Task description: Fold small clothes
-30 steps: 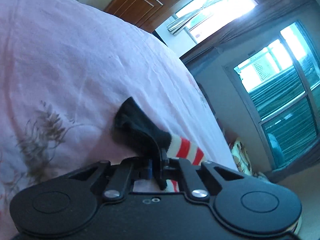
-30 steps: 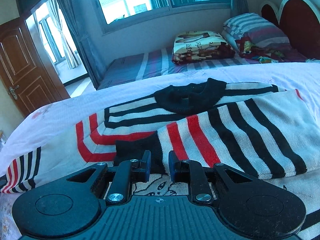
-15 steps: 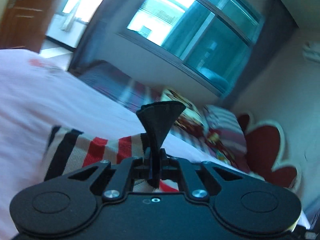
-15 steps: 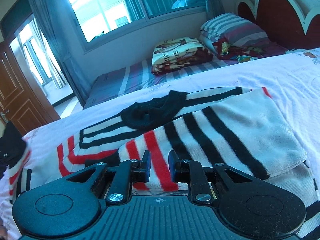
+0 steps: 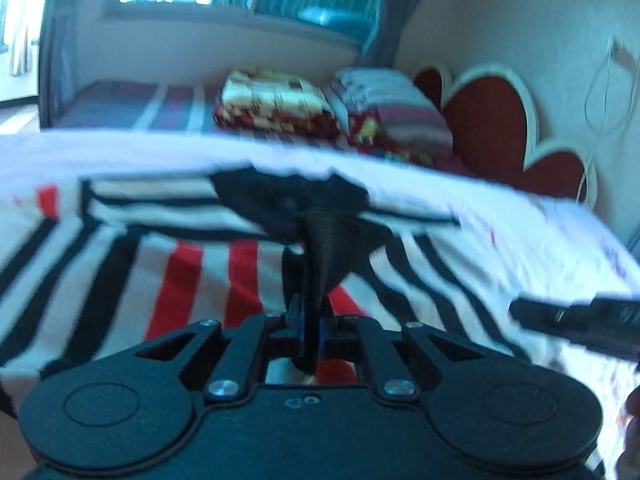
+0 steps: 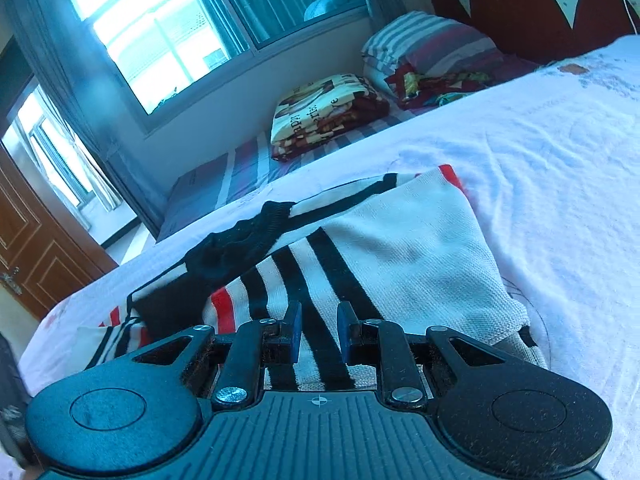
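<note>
A white knit sweater [image 5: 192, 272] with black and red stripes lies flat on the pink bed sheet [image 6: 540, 160], its black collar [image 5: 288, 200] at the far side. My left gripper [image 5: 310, 308] hangs over the sweater's middle. The black cuff [image 5: 324, 256] of one sleeve is pinched between its fingers, and the jaws are opening slightly. In the right wrist view my right gripper [image 6: 318, 316] is open by a narrow gap, low over the folded striped sleeve [image 6: 400, 248], with nothing between its pads. That sleeve's black cuff [image 6: 172, 304] lies to its left. The right gripper [image 5: 576, 324] also shows at the left view's right edge.
Beyond the bed stands a second striped bed with a folded patterned blanket [image 6: 324, 108] and stacked pillows [image 6: 432, 48]. A red scalloped headboard [image 6: 540, 8] is at the right, a window [image 6: 160, 32] behind, a wooden door [image 6: 24, 240] at the left.
My left gripper swung from the bare sheet at the left across onto the sweater's body, carrying the black cuff and sleeve. My right gripper slid rightward along the folded sleeve.
</note>
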The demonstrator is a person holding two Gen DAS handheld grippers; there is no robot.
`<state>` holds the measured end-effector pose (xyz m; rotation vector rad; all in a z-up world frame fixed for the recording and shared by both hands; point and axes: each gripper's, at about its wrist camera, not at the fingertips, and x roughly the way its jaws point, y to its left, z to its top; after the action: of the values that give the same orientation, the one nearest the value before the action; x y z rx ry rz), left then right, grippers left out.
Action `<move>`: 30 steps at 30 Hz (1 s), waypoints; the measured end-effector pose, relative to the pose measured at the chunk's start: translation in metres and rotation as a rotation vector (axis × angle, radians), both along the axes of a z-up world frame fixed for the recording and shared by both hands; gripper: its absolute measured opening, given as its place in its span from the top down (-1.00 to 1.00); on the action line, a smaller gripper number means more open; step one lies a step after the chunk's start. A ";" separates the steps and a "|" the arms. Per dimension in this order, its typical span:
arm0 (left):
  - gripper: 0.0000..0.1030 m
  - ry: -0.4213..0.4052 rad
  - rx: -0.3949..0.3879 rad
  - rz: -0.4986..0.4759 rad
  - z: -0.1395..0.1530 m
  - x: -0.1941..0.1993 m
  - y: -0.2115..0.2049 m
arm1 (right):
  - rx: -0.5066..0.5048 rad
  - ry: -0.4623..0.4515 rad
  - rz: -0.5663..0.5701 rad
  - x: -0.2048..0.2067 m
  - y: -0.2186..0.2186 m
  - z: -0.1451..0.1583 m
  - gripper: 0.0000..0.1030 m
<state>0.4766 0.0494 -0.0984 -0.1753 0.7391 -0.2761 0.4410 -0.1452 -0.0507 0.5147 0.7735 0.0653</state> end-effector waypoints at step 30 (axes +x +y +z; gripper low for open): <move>0.08 -0.045 0.156 0.253 0.002 -0.070 0.146 | -0.095 -0.130 0.131 0.041 0.058 0.037 0.89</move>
<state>0.4061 0.1952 -0.0966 -0.1126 0.6826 0.0183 0.4824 -0.0875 -0.0142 0.3652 0.6788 0.1815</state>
